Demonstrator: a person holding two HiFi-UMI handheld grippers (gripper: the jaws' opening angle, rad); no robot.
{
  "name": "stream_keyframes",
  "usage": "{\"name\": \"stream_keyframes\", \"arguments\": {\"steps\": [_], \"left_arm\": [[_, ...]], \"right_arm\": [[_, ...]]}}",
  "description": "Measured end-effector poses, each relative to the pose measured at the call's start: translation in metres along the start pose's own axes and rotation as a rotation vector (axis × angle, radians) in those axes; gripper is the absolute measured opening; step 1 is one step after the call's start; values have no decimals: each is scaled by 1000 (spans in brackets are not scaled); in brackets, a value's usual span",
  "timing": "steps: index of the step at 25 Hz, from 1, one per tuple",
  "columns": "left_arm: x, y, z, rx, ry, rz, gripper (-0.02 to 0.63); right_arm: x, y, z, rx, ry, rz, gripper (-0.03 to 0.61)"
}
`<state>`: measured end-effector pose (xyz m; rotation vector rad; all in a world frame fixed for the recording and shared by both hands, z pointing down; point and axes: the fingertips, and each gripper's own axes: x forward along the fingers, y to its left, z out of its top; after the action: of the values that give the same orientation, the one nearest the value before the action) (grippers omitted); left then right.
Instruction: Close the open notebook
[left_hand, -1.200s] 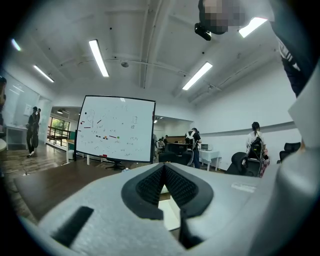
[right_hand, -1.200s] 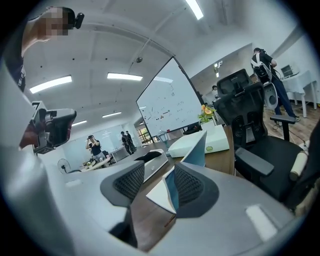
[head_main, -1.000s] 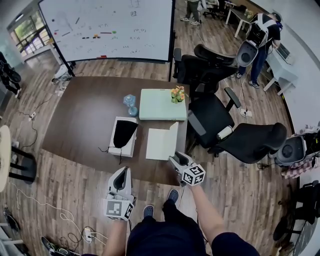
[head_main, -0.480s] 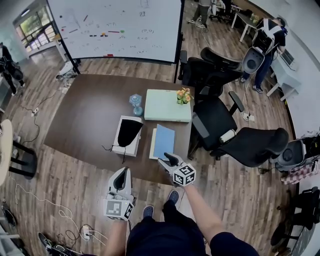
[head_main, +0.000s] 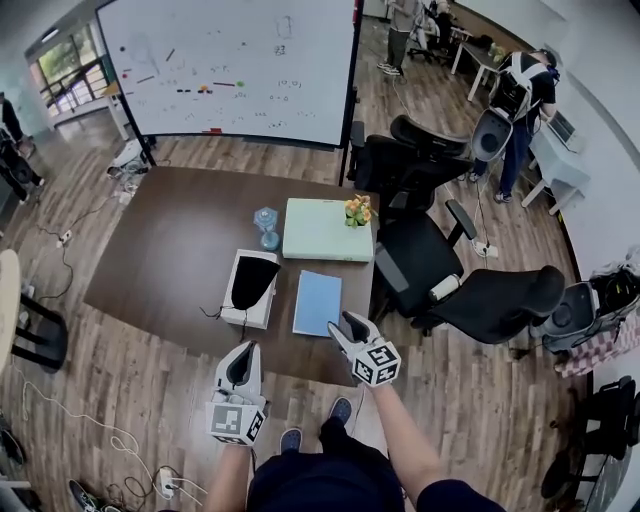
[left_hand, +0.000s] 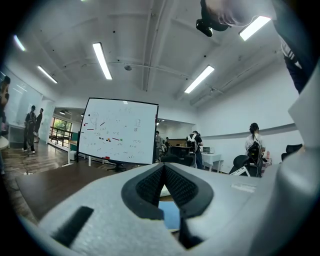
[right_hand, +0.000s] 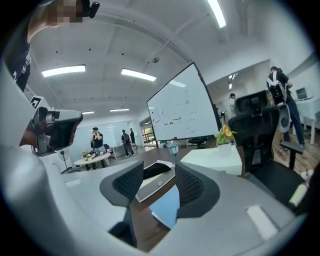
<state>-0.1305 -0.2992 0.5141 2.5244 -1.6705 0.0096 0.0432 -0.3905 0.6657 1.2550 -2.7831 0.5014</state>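
beside the notebook (head_main: 318, 302) lies a white box (head_main: 246, 292).

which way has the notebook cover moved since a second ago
Yes: it folded down shut; the notebook now lies closed, blue, beside the box.

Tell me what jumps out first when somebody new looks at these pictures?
A closed blue notebook lies near the front edge of the dark table, just ahead of the right gripper, whose jaws stand apart. A big whiteboard stands behind the table, and black office chairs crowd its right side.
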Motion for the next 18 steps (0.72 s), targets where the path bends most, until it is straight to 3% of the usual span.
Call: {"name": "stream_keyframes", "arguments": {"steps": [10, 18], "left_arm": [[8, -1, 4, 16, -10, -40, -5], [12, -6, 4, 22, 0, -68, -5]], "right_arm": [[-66, -8, 88, -157, -187, -200, 221], [-116, 4, 121, -218, -271, -328, 219]]}}
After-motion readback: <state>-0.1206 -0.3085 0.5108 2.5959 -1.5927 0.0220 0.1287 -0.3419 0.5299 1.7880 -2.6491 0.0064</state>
